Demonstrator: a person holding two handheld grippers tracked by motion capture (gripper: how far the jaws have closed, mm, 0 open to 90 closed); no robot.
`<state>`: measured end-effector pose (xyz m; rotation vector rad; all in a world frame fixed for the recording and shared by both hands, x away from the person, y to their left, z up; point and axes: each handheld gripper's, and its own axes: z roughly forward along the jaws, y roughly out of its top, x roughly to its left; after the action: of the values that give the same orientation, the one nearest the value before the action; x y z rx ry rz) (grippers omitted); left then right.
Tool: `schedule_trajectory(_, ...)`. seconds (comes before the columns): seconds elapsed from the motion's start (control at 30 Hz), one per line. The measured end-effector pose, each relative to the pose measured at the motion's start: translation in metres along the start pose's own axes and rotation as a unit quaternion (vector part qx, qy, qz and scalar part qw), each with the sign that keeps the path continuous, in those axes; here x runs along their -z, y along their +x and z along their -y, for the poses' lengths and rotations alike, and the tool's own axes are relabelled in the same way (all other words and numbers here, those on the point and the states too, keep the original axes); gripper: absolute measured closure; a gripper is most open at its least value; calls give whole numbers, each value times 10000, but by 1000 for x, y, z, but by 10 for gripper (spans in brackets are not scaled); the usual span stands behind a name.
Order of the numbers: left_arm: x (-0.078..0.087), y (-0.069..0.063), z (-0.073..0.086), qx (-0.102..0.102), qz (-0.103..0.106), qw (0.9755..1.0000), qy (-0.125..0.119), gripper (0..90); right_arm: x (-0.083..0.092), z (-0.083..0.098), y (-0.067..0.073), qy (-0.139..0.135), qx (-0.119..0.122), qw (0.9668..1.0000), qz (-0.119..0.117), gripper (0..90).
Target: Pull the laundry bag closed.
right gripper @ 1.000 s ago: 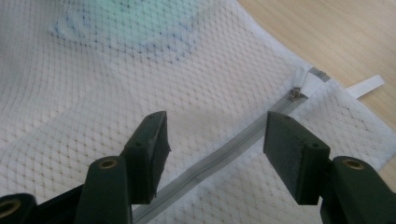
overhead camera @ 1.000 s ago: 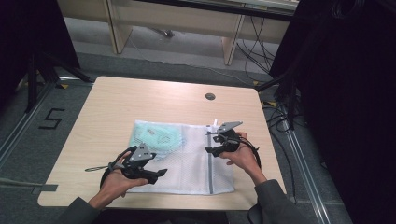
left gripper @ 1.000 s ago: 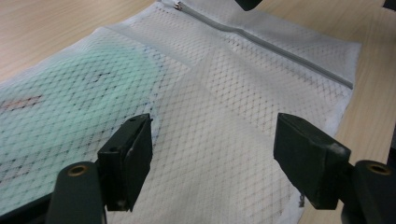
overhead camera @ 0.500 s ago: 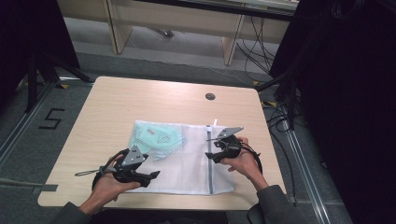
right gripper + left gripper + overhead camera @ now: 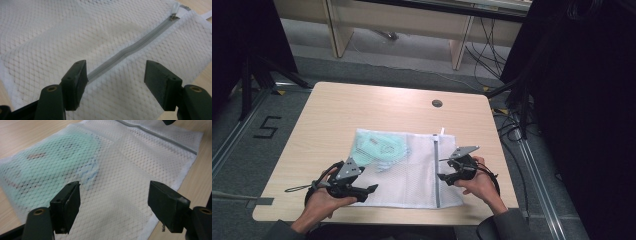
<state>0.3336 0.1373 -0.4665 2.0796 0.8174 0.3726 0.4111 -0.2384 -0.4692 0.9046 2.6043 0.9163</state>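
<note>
floor (image 5: 242, 150) marked "5" (image 5: 267, 127); mesh bag (image 5: 412, 170) unlabelled; left gripper (image 5: 113, 205), right gripper (image 5: 116, 82) jaws released.

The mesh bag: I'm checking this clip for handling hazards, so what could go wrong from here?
1. The mesh bag is thin and lies flat on the table; the open right gripper, over the zipper, might pinch mesh rather than the small pull tab.
2. The open left gripper may clamp the green item inside along with the mesh.
</note>
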Motion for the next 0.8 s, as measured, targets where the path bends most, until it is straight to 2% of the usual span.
schedule_trajectory(0.07,2,-1,1,-28,-12,10000,6,260,4,2,0,110,1,9999,-64,348)
schedule_trajectory(0.13,3,-1,2,-11,-23,10000,-48,258,3,6,2,-10,-31,10000,-73,350)
schedule_trajectory(0.2,4,-1,3,18,-21,10000,-41,256,7,9,5,39,-41,9999,-109,349)
schedule_trajectory(0.23,4,-1,3,41,-34,10000,-40,256,7,11,5,-35,17,9999,-98,348)
schedule_trajectory(0.3,6,-2,4,25,-101,9999,-10,256,12,13,8,108,-65,9998,-176,342)
schedule_trajectory(0.33,7,-2,4,35,-93,9999,18,256,11,16,11,7,-236,9996,-136,340)
schedule_trajectory(0.37,7,-2,4,29,-56,10000,-41,255,15,17,10,103,-132,9997,-153,338)
schedule_trajectory(0.4,8,-2,5,101,-24,9999,-62,254,14,19,11,-1,-191,9997,-131,337)
schedule_trajectory(0.43,10,-2,5,181,10,9998,-51,254,16,20,12,37,-221,9996,-154,334)
schedule_trajectory(0.47,12,-2,6,145,-18,9998,-99,255,16,22,12,-27,-233,9996,-145,333)
schedule_trajectory(0.53,13,-3,7,269,-42,9995,-140,255,20,24,13,98,-224,9996,-150,333)
schedule_trajectory(0.57,16,0,7,129,-37,9999,-36,255,18,26,15,-45,-272,9995,-126,332)
schedule_trajectory(0.6,17,0,7,107,-60,9999,-105,255,22,26,15,98,-241,9995,-161,332)
schedule_trajectory(0.63,18,-1,7,215,-70,9997,-125,255,19,28,14,-87,-109,9998,-143,330)
schedule_trajectory(0.67,18,-2,8,317,-62,9993,-161,255,20,28,14,-48,-84,9999,-132,327)
schedule_trajectory(0.8,19,-1,8,234,-95,9995,-165,254,21,31,15,-24,-64,9999,-118,327)
